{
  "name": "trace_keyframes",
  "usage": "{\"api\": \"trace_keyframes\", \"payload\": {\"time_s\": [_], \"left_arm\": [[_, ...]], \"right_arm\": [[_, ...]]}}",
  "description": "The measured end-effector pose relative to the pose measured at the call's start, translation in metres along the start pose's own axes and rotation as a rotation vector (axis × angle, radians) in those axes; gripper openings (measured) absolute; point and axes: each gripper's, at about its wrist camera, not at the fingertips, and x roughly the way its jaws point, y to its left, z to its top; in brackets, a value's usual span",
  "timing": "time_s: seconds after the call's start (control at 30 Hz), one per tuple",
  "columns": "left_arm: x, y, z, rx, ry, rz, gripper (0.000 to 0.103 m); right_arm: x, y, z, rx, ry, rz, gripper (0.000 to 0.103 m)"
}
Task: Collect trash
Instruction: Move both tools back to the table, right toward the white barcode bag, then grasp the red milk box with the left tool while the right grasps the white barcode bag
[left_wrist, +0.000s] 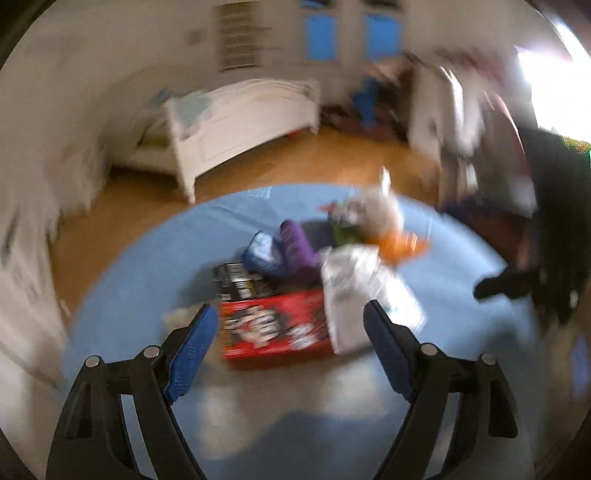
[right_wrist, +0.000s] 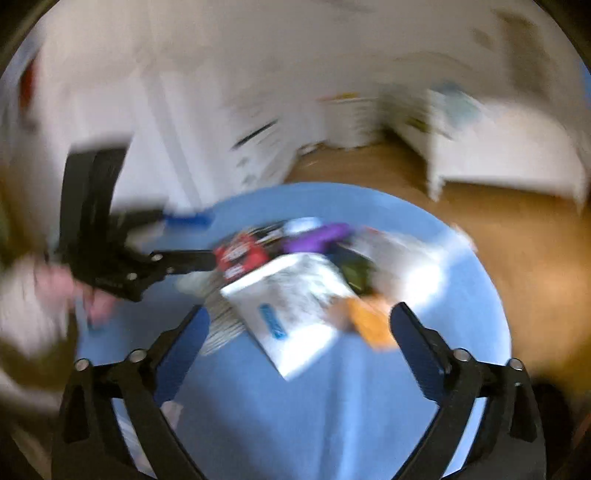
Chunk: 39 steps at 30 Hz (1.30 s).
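- Two hand-held grippers hovered over a round blue tabletop (left_wrist: 122, 295), each with its blue-padded jaws spread wide and nothing between them.
- The trash sat heaped near the middle of that tabletop: a red box (left_wrist: 275, 328), a black box (left_wrist: 236, 280) behind it, a white printed packet (left_wrist: 354, 295), a purple wrapper (left_wrist: 295, 243), a blue pouch (left_wrist: 262, 254) and an orange wrapper (left_wrist: 399, 247) farther back. Blur kept finer labels unreadable.
- For the left hand-held gripper (left_wrist: 290, 345), the red box lay straight ahead and just beyond the fingertips, its long axis running across the gap between the jaws, so the jaws straddled its length and not its width. The white packet overlapped the box's right end, close to the right finger.
- For the right hand-held gripper (right_wrist: 299, 343), the white printed packet (right_wrist: 291, 310) lay dead ahead, set diagonally, one corner pointing back into the open gap. The orange wrapper (right_wrist: 373, 325) sat just inside the right finger.
- From the right wrist, the left hand-held gripper (right_wrist: 192, 240) reached in from the left, its tip beside the red box (right_wrist: 240, 258).
- I judged the left nearer the red box and the right nearer the white packet; whether either tool touched the pile could not be told.
- A white bed (left_wrist: 236, 122) stood well apart on the wooden floor (left_wrist: 140, 206).
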Motion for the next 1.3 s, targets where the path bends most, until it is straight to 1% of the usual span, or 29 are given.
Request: {"api": "trace_keyframes", "payload": {"time_s": [0.07, 0.1, 0.2, 0.27, 0.3, 0.37, 0.4, 0.43, 0.5, 0.53, 0.63, 0.7, 0.8, 0.87, 0.9, 0.93, 0.97, 1.03, 1.17, 1.3], "left_arm": [[0.002, -0.003, -0.005, 0.125, 0.021, 0.022, 0.081], [0.004, -0.002, -0.007, 0.186, 0.035, 0.02, 0.081], [0.006, 0.01, -0.016, 0.244, 0.057, -0.024, 0.081], [0.006, 0.018, -0.021, 0.262, 0.07, -0.049, 0.081], [0.01, 0.021, -0.02, 0.273, 0.077, -0.052, 0.081], [0.015, 0.024, -0.019, 0.285, 0.086, -0.066, 0.081], [0.016, 0.024, -0.018, 0.292, 0.089, -0.073, 0.081], [0.019, 0.023, -0.016, 0.306, 0.091, -0.076, 0.081], [0.024, 0.019, -0.012, 0.349, 0.09, -0.078, 0.081], [0.026, 0.017, -0.011, 0.367, 0.092, -0.086, 0.081], [0.035, 0.008, -0.007, 0.443, 0.101, -0.101, 0.081], [0.04, 0.0, -0.006, 0.498, 0.102, -0.1, 0.081], [0.048, -0.008, -0.006, 0.564, 0.122, -0.092, 0.081], [0.054, -0.012, -0.007, 0.586, 0.158, -0.096, 0.081], [0.059, -0.014, -0.008, 0.583, 0.193, -0.104, 0.082], [0.058, -0.012, -0.006, 0.551, 0.196, -0.118, 0.079], [0.059, -0.011, -0.004, 0.513, 0.219, -0.148, 0.075], [0.056, -0.008, -0.002, 0.442, 0.212, -0.139, 0.07], [0.043, -0.01, -0.009, 0.377, 0.188, -0.108, 0.061], [0.027, -0.012, -0.018, 0.265, 0.158, -0.093, 0.059]], "right_arm": [[0.029, 0.012, 0.015, -0.144, 0.079, 0.013, 0.098], [0.038, 0.013, 0.016, -0.176, 0.105, 0.021, 0.098], [0.077, 0.012, 0.026, -0.267, 0.236, 0.038, 0.098], [0.093, 0.009, 0.028, -0.301, 0.292, 0.029, 0.098], [0.1, 0.006, 0.028, -0.309, 0.313, 0.011, 0.098], [0.108, 0.005, 0.023, -0.277, 0.342, 0.025, 0.098], [0.108, 0.001, 0.022, -0.243, 0.339, 0.032, 0.093], [0.106, -0.005, 0.022, -0.199, 0.32, 0.032, 0.084], [0.1, -0.013, 0.022, -0.115, 0.292, 0.045, 0.074], [0.091, -0.02, 0.019, -0.043, 0.267, 0.069, 0.07], [0.063, -0.031, 0.011, 0.138, 0.176, 0.112, 0.068], [0.043, -0.041, 0.0, 0.306, 0.102, 0.138, 0.068], [0.014, -0.051, -0.02, 0.506, -0.012, 0.213, 0.068], [-0.001, -0.051, -0.031, 0.564, -0.048, 0.23, 0.068], [-0.004, -0.052, -0.033, 0.59, -0.059, 0.227, 0.068], [-0.007, -0.052, -0.036, 0.602, -0.062, 0.222, 0.068], [-0.009, -0.052, -0.04, 0.618, -0.064, 0.216, 0.068], [-0.011, -0.052, -0.044, 0.65, -0.068, 0.224, 0.068], [0.003, -0.048, -0.048, 0.676, -0.082, 0.213, 0.068], [-0.001, -0.05, -0.058, 0.714, -0.118, 0.226, 0.068]]}}
